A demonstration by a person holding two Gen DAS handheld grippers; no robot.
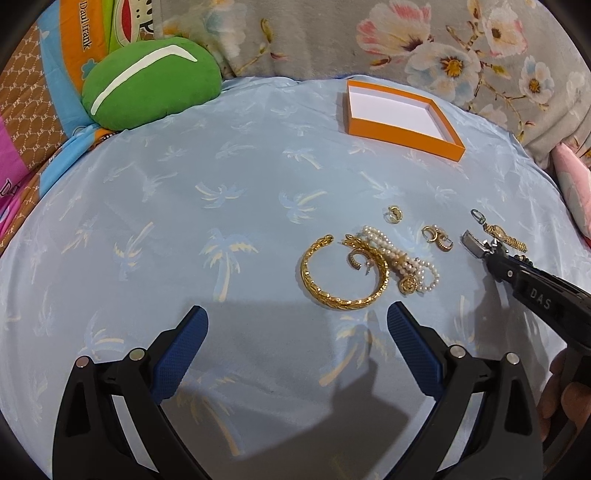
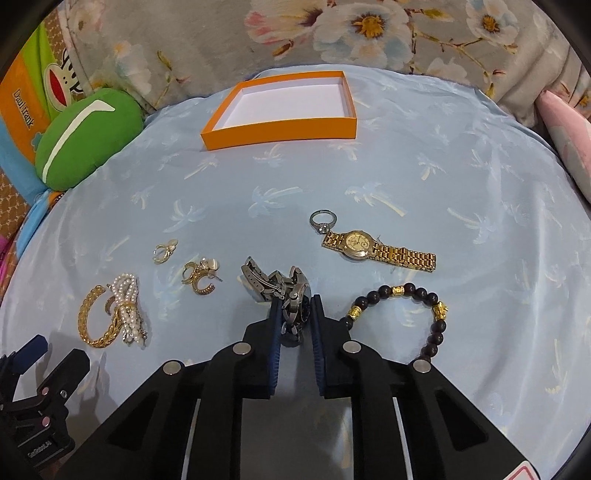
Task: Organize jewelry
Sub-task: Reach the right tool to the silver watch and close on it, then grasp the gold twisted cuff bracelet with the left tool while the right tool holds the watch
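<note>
Right wrist view shows the right claw (image 2: 295, 314) nearest, its 2 blue pads clamped on a silver steel watch (image 2: 286, 295) whose dark case sits between them and whose metal link band and folded clasp stick out to the left. Just right of that claw lies a bracelet of dark round beads (image 2: 432, 325) with 3 gold spacers, curved in an open arc on the pale blue palm-print cloth (image 2: 480, 369). To the left sit a gold braided bangle (image 2: 90, 325), open at 1 side, with a bunch of pearl strands (image 2: 129, 306) touching it. A little farther on are a cluster of gold hoop earrings (image 2: 201, 280) and a smaller gold earring pair (image 2: 164, 251). Beyond the silver watch lies a gold watch (image 2: 369, 245) with a pale round dial and a flat link band, and a silver ring (image 2: 323, 220) with a clear stone touches its left end. Farther back stands an orange box (image 2: 280, 127), shallow, white inside, holding nothing. A green cushion (image 2: 85, 136) rests at the far left, and a floral blanket (image 2: 369, 33) lies behind.

Left wrist view shows the left claw (image 1: 297, 326) open wide above bare cloth, nothing between its pads, just short of the bangle
</note>
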